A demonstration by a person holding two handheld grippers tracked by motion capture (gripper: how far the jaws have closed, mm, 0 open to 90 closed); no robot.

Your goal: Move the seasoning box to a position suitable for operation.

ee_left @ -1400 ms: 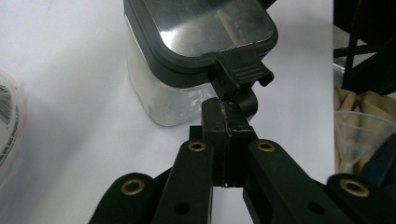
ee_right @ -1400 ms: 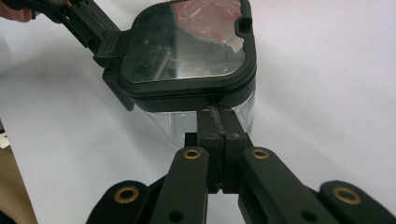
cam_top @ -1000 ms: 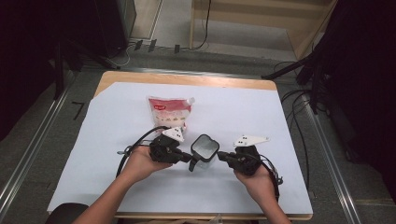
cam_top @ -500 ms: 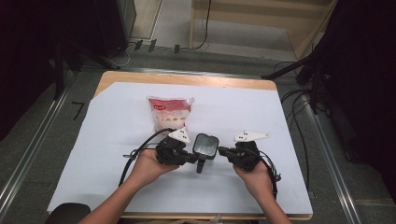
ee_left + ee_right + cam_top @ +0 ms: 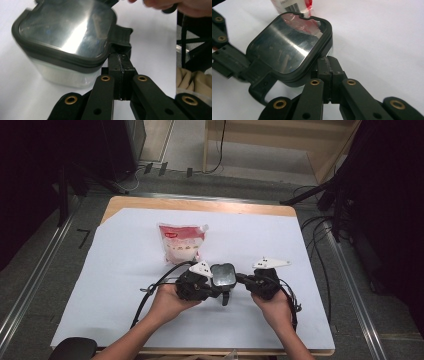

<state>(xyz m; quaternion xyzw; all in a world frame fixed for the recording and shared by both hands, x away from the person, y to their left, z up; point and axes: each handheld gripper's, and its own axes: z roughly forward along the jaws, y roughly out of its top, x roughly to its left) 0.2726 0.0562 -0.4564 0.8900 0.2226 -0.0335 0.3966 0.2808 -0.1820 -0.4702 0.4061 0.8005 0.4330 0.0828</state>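
1. Container (image 5: 223,275) is a small box with rounded corners; it has a clear, pale body and a lid with a thick black rim and a shiny see-through middle that reflects the light.
2. One black latch tab sticks out from the lid edge, as the left gripper view (image 5: 121,37) shows it.
3. It stands on the white sheet (image 5: 100,270), near the front edge of the table, between the two grippers.
4. Left gripper (image 5: 220,294) lies at the container's left side; its jaws are pressed together, and their tips meet the latch tab. I cannot tell if they pinch the tab.
5. Right gripper (image 5: 239,278) comes from the other side; its jaws are also together with nothing between them, and their tips are just beside the lid rim, as the right gripper view (image 5: 328,65) shows.
6. Behind the container, a little to the left, lies a pouch (image 5: 182,242) with a red and white print; it is near the container but not touching it.
7. White sheet covers almost the whole wooden table (image 5: 200,205), only a strip of wood is seen at the far edge.
8. Around the table there is a grey floor (image 5: 35,285), with black cables (image 5: 315,227) on the right and a pale wooden frame (image 5: 280,145) at the back.
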